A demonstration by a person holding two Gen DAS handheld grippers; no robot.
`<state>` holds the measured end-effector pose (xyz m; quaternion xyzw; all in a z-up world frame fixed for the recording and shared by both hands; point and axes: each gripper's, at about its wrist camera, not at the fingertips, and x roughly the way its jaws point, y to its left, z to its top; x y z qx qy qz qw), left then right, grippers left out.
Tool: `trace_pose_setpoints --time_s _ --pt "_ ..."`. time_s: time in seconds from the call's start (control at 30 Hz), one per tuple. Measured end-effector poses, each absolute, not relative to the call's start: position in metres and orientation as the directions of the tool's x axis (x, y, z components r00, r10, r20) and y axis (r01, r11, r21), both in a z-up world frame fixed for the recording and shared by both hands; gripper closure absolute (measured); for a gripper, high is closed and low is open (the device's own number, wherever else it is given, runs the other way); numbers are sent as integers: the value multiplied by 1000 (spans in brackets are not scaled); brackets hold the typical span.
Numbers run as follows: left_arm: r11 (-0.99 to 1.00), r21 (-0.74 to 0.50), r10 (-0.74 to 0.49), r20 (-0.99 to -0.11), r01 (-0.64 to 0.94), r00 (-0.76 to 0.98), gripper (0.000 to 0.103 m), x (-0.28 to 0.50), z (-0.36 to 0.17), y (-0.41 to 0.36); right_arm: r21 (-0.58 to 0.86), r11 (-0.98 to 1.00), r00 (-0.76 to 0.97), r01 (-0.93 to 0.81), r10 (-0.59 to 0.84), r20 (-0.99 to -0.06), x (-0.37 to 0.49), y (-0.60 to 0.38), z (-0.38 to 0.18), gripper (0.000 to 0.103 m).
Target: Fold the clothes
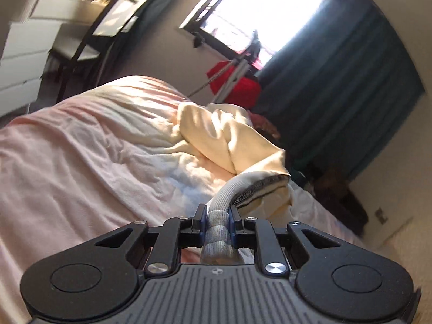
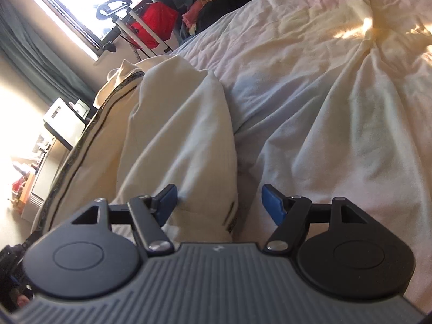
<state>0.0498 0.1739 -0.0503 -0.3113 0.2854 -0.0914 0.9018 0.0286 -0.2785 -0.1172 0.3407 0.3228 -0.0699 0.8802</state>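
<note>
A wide bed [image 1: 81,145] fills both views, covered by a pale pink, softly crinkled duvet [image 2: 337,86] with broad bare stretches on either side of the garment. On it lies a cream sweatshirt [image 1: 229,137], thick, matte cloth bunched into rounded folds, with a dark-trimmed seam along one edge [image 2: 81,140]. Beyond the bed's far edge stand dark teal curtains [image 1: 337,67] beside a bright window [image 1: 259,8], a red bag [image 1: 243,86] and white drawers [image 1: 24,51]. The left gripper [image 1: 218,222] has its fingers clamped on the sweatshirt's ribbed, rolled band [image 1: 218,232], lifting it off the duvet. The right gripper [image 2: 220,202] hovers low with its blue-padded fingers [image 2: 272,202] spread wide, a fold of the sweatshirt lying between them, ungripped.
</note>
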Motion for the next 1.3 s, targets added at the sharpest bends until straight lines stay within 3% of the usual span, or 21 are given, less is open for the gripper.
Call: trace_pose_setpoints --time_s 0.1,0.23,0.37,0.6,0.7,0.73,0.87,1.03,1.2,1.3 --pt "761 -630 -315 -569 -156 759 86 79 -65 195 567 771 813 291 113 -571 28 -274 -110 30" --pt "831 -519 -265 -683 -197 681 86 110 -74 197 579 775 797 253 172 -579 36 -266 -116 30" --pt "888 -437 -239 -699 -139 674 86 116 -73 191 591 758 734 274 233 -639 49 -257 -137 30" --pt "830 -537 -313 -673 -151 670 84 118 -84 204 738 614 718 279 377 -585 70 -255 -163 30" --pt "822 -546 -315 -670 -160 672 75 119 -84 209 726 632 711 270 378 -593 76 -248 -165 31" --pt "821 -549 -318 -670 -159 671 67 120 -84 210 719 643 713 263 373 -594 75 -247 -163 33" --pt "806 -581 -384 -660 -115 646 51 117 -84 205 693 691 757 206 337 -560 64 -244 -140 69" --pt "828 -556 -400 -676 -71 619 44 103 -85 190 686 719 837 113 304 -456 43 -247 -101 72" --pt "878 -478 -365 -706 -27 607 43 90 -96 163 667 731 830 143 279 -483 41 -252 -106 72" --pt "919 -391 -271 -720 -49 639 54 86 -100 148 675 713 808 191 277 -521 45 -255 -122 72"
